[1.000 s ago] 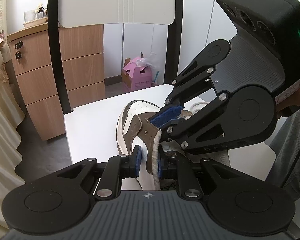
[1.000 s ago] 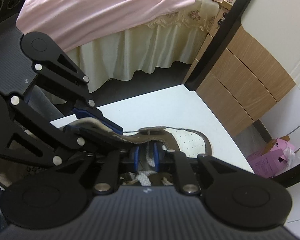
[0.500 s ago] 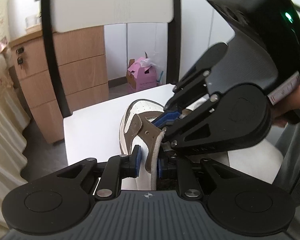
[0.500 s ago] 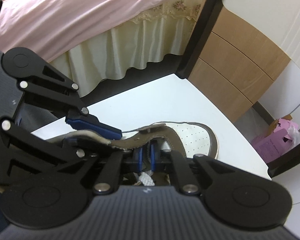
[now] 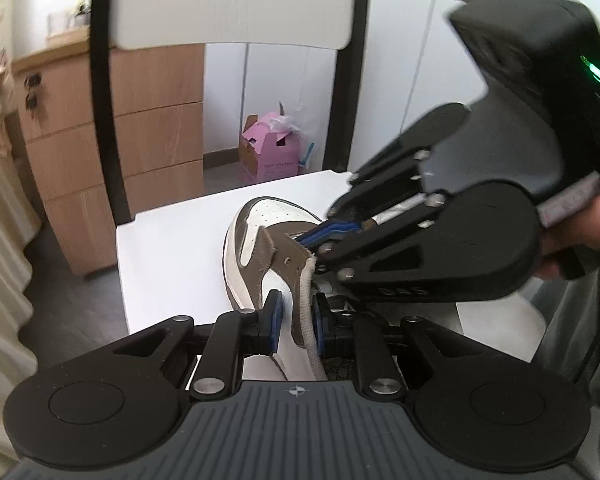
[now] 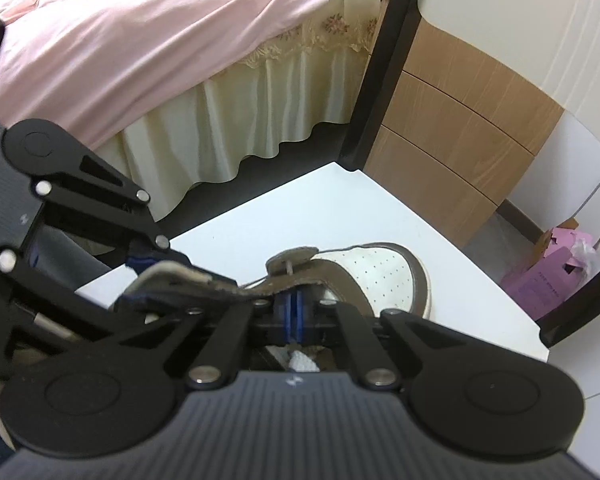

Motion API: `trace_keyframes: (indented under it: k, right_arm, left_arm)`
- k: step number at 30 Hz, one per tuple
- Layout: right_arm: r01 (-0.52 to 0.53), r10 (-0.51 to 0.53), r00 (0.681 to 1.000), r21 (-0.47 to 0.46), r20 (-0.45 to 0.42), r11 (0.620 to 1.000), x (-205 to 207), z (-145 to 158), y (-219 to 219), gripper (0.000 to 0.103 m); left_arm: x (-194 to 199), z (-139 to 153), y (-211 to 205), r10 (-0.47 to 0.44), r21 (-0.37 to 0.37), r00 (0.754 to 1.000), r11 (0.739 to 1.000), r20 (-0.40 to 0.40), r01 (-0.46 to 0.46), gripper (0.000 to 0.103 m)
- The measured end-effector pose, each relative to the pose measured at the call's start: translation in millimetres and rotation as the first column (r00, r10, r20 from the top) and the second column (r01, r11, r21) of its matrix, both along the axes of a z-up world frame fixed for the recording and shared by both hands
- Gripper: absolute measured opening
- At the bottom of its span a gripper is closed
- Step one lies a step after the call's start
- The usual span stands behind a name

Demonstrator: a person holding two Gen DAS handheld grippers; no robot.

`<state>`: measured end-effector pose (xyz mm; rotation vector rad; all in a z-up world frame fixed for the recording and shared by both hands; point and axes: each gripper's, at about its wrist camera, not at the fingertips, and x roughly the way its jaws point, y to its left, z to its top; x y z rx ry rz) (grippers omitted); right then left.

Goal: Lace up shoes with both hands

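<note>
White is the seat of the chair [image 5: 172,248] where I work, and its left edge drops straight to the dark floor [image 5: 72,304]. Behind the seat stand the two black posts of the chair back [image 5: 104,128], with an open gap between them. Through this gap I see a pink box [image 5: 270,156] on the floor, well apart from my tools. A wooden drawer cabinet [image 5: 148,140] stands to the left behind the chair, and in my right view the bed with the pink cover [image 6: 140,44] is across a strip of floor.

The shoe [image 5: 260,220], brown and white, lies on the seat with its toe pointing away from me, toward the chair back. Bare white seat is to the left of it and in front of the toe, so on those sides there is room.

My left gripper [image 5: 294,316] is clamped on the brown eyelet flap [image 5: 284,256] of the shoe (the padded cream edge sits between the blue pads), and it holds the flap upright.

My right gripper [image 6: 294,308] reaches in from the right, just over the tongue area and very close to my left one. Its jaws have just been closing and now the blue pads meet. A white lace [image 6: 302,360] shows just under them, but whether the lace is pinched between the pads I cannot tell.
</note>
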<state>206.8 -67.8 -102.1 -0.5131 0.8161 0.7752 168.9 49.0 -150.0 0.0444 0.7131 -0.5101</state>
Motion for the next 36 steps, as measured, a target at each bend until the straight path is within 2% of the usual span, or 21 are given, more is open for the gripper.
trace_keyframes:
  k: [2, 4, 5, 7, 10, 19, 21, 24, 29, 35, 36]
  right_arm:
    - [-0.011, 0.012, 1.0, -0.009, 0.016, 1.0, -4, 5, -3, 0.006]
    - [-0.006, 0.007, 0.999, -0.012, 0.035, 1.0, -6, 11, -8, 0.02]
    - [0.005, -0.005, 0.999, 0.004, 0.039, 1.0, -6, 16, -12, 0.021]
    - [0.037, -0.04, 0.999, 0.066, 0.036, 0.997, -4, 27, -22, 0.021]
    - [0.07, -0.068, 0.997, 0.159, -0.021, 0.985, 7, 33, -32, 0.02]
    - [0.026, -0.013, 0.996, 0.157, -0.085, 0.987, 31, 25, -25, 0.015]
    - [0.033, -0.018, 0.995, 0.15, -0.097, 0.988, 32, 25, -26, 0.015]
    - [-0.016, 0.031, 0.993, 0.136, -0.111, 0.991, 26, 27, -27, 0.015]
    - [-0.103, 0.107, 0.989, 0.048, -0.097, 0.994, 16, 21, -19, 0.016]
    - [-0.129, 0.128, 0.988, -0.016, -0.083, 0.991, 14, 8, -3, 0.014]
    - [-0.121, 0.118, 0.989, -0.019, -0.087, 0.993, 15, 5, -1, 0.009]
  left_arm:
    - [0, -1, 1, 0.007, -0.013, 1.0, 1.0, 0.003, -0.007, 0.019]
    - [-1, -2, 2, 0.014, -0.024, 1.0, 1.0, 0.005, -0.014, 0.019]
    - [-1, -2, 2, 0.015, -0.027, 1.0, 1.0, 0.006, -0.015, 0.019]
    - [-1, -3, 3, 0.017, -0.034, 1.0, 0.999, 0.007, -0.016, 0.019]
    - [0, -3, 5, 0.007, -0.036, 1.0, 0.999, 0.01, -0.007, 0.019]
    - [2, -4, 4, 0.003, -0.04, 1.0, 0.999, 0.008, -0.003, 0.019]
    - [3, -5, 6, 0.008, -0.056, 1.0, 0.998, -0.002, -0.009, 0.019]
    - [5, -5, 9, 0.019, -0.078, 1.0, 0.997, -0.015, -0.02, 0.019]
    - [8, -5, 15, 0.046, -0.126, 0.998, 0.991, -0.049, -0.052, 0.02]
    - [6, -6, 11, 0.065, -0.115, 0.998, 0.991, -0.012, -0.066, 0.021]
    - [7, -8, 11, 0.072, -0.118, 0.997, 0.99, -0.005, -0.072, 0.021]
